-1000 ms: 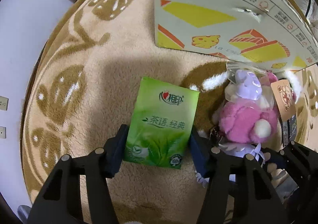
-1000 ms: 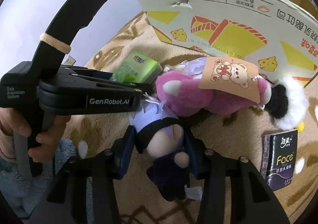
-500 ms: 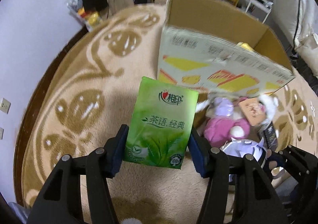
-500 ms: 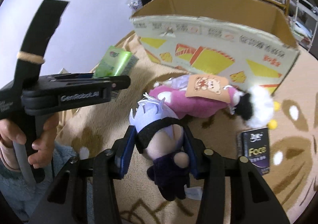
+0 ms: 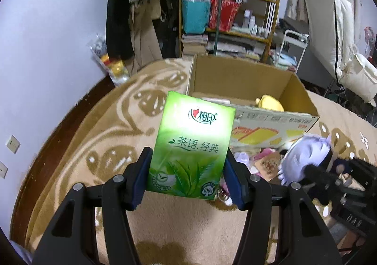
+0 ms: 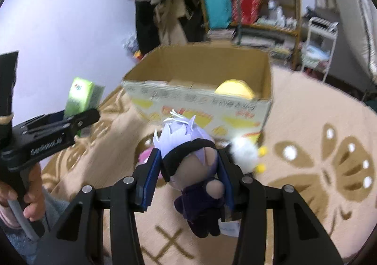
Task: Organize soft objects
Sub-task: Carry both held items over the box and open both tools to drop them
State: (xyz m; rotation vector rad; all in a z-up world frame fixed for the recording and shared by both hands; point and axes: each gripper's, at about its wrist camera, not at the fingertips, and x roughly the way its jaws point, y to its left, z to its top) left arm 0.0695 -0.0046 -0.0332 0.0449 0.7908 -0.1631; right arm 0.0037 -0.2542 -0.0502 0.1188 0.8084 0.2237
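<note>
My left gripper (image 5: 187, 180) is shut on a green tissue pack (image 5: 192, 145), held upright above the rug; the same green tissue pack (image 6: 81, 95) shows at the left of the right wrist view. My right gripper (image 6: 188, 180) is shut on a small doll (image 6: 190, 166) with pale lilac hair and dark clothes, also seen as the doll (image 5: 306, 159) at the right of the left wrist view. Beyond both stands an open cardboard box (image 5: 238, 76) (image 6: 200, 102) with a yellow plush (image 6: 234, 89) inside. A pink plush (image 5: 261, 159) lies on the rug at the box's foot.
The beige patterned rug (image 5: 106, 128) covers the floor. A white fluffy pompom (image 6: 242, 152) lies by the box's near right corner. A wooden shelf (image 5: 226, 13) full of items, hanging clothes (image 5: 139, 6) and a white rack (image 5: 294, 46) stand behind the box. A hand (image 6: 30, 196) grips the left gripper's handle.
Both grippers have risen off the rug and tilted up, carrying the tissue pack and the doll. The box's open top and the room behind it have come into view.
</note>
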